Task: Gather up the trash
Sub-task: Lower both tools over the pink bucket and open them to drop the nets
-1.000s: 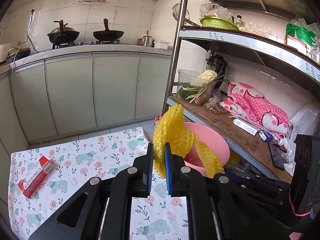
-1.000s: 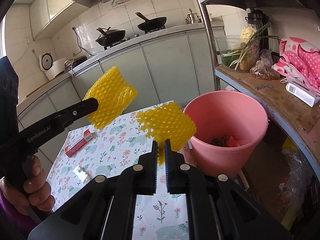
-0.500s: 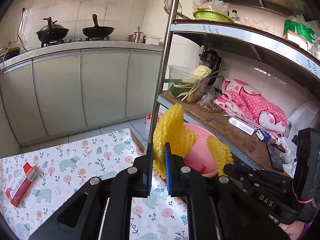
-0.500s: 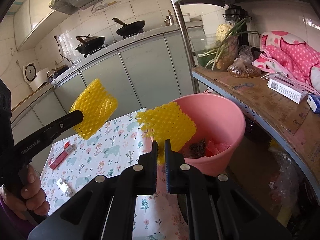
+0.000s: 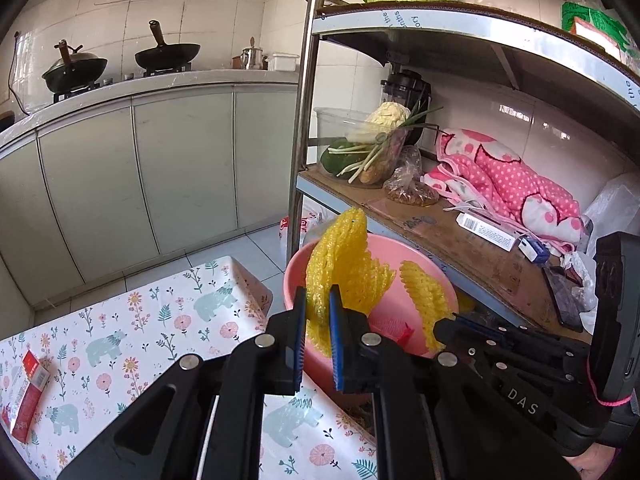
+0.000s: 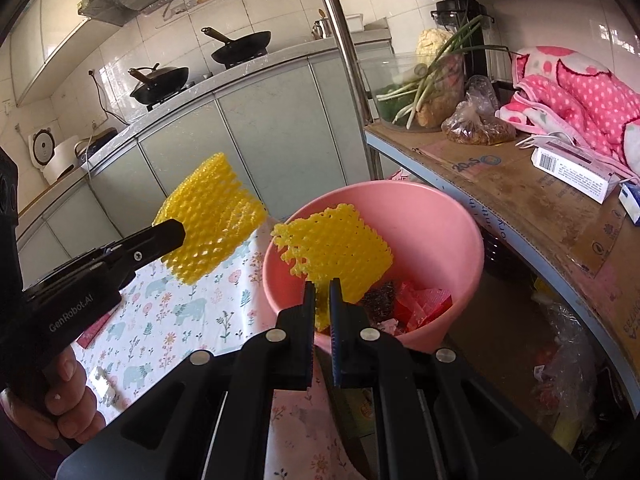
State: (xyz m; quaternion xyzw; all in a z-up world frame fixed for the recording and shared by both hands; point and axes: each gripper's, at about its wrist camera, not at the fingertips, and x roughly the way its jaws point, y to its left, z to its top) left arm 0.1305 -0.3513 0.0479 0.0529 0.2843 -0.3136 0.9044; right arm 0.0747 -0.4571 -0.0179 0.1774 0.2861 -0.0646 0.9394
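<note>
I have a piece of yellow foam netting in each gripper, and the drop turns on where each piece hangs over the pink bucket [image 6: 460, 240]. In the right wrist view my right gripper [image 6: 322, 296] is clamped on the lower edge of its netting [image 6: 340, 256], and that piece hangs at the centre of the frame directly in front of the bucket's open mouth, its long side running roughly left to right across the near rim. My left gripper [image 6: 176, 232] comes in from the middle left of that frame, pinching the other netting [image 6: 208, 216], which sits to the left of the bucket, over the flowered cloth [image 6: 180, 312], not the opening. So I judge the right hand is nearer to a clean drop, and the left has further to travel toward the right of the frame. In the left wrist view the left gripper [image 5: 318, 300] is closed on its netting [image 5: 344, 272], which stands upright with its long axis near vertical and covers much of the bucket [image 5: 296, 276]; the right hand's piece [image 5: 424, 304] shows just right of it. That overlap makes it hard to tell from this view how far the left piece is from the rim. The bucket floor is partly hidden, though I can see red scraps and something dark inside. A red packet [image 5: 28, 392] lies on the cloth at the lower left, cut off by the frame edge, and a small pale scrap low at the left of the right wrist view is too unclear to name.
</note>
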